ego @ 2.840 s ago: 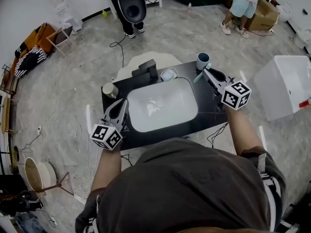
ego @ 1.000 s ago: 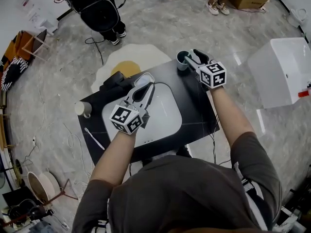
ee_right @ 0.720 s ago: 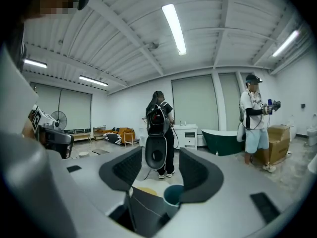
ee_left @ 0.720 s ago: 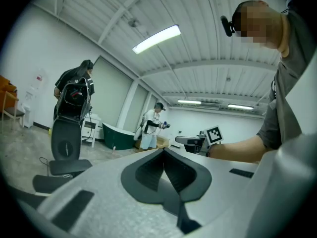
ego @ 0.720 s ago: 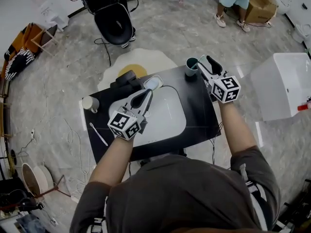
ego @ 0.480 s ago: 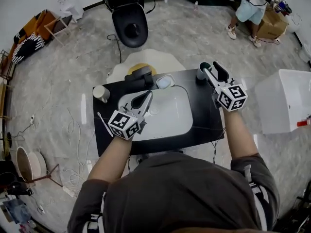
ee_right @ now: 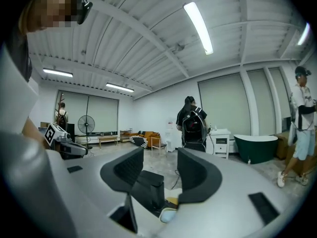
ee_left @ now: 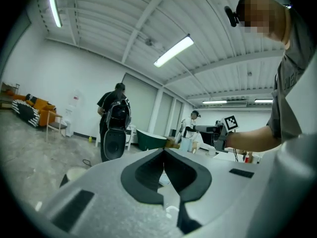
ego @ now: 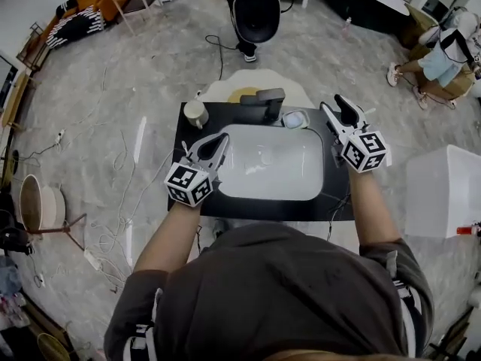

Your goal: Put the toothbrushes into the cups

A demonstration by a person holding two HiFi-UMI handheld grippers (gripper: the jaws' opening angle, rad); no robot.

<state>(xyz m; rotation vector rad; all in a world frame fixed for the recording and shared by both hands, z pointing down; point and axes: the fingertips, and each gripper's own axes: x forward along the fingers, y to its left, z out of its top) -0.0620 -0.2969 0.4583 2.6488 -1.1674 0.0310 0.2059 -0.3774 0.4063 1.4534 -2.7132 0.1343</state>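
A cream cup (ego: 195,113) stands at the back left corner of the black counter (ego: 255,207). My left gripper (ego: 223,136) hovers over the left rim of the white sink (ego: 270,164), shut and empty; in the left gripper view (ee_left: 164,152) its tips meet. A thin white toothbrush end (ego: 183,147) seems to show beside it. My right gripper (ego: 333,101) is raised over the counter's back right corner and open; its jaws (ee_right: 159,155) have just been closing a little with nothing between them. The blue cup is hidden behind it.
A black faucet (ego: 263,100) (ee_right: 148,185) and a soap dish (ego: 295,119) sit behind the sink. A person with a black backpack (ego: 255,6) stands beyond the counter, another person (ego: 443,59) at the far right. A white box (ego: 447,194) stands right of the counter.
My left gripper has swung from over the middle of the sink to its left rim. My right gripper has drawn back and up from the blue cup, which no longer shows.
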